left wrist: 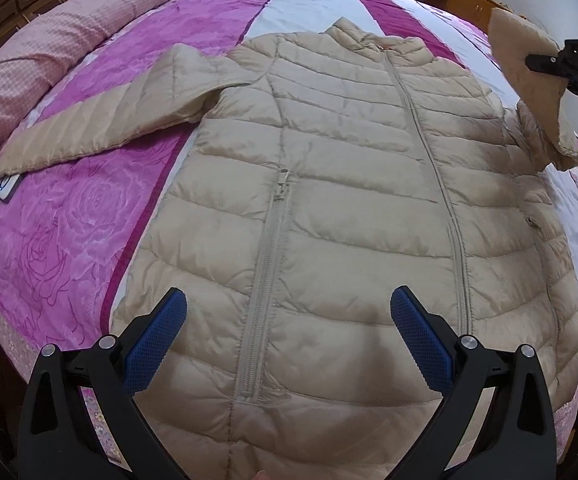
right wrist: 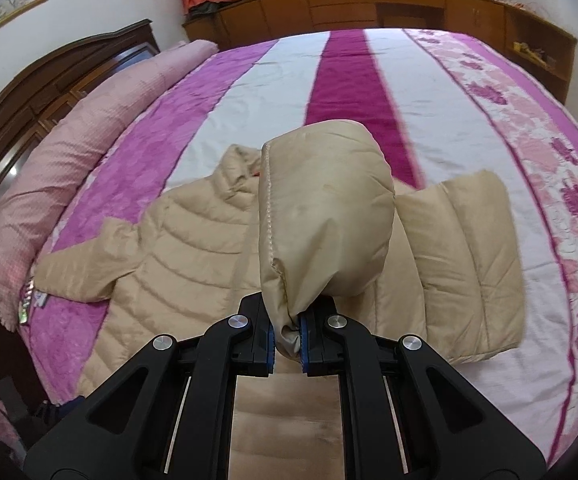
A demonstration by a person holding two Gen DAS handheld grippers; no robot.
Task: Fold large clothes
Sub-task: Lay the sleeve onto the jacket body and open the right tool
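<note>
Right wrist, sleeve (right wrist: 325, 216) hides collar (right wrist: 237, 160)

Our left hand-held gripper (left wrist: 288, 322): black angular arms, silver round screws.
Our pads (left wrist: 153, 344): blue, dotted texture.
Our right hand-held gripper (right wrist: 287, 336): same black frame, blue pad edges, silver screws.

white letters "das" on black body of right claw (left wrist: 545, 62); nothing else readable.

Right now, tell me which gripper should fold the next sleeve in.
Right. The right gripper is shut on the lifted sleeve; the left gripper hangs open above the jacket hem, holding nothing.
</note>
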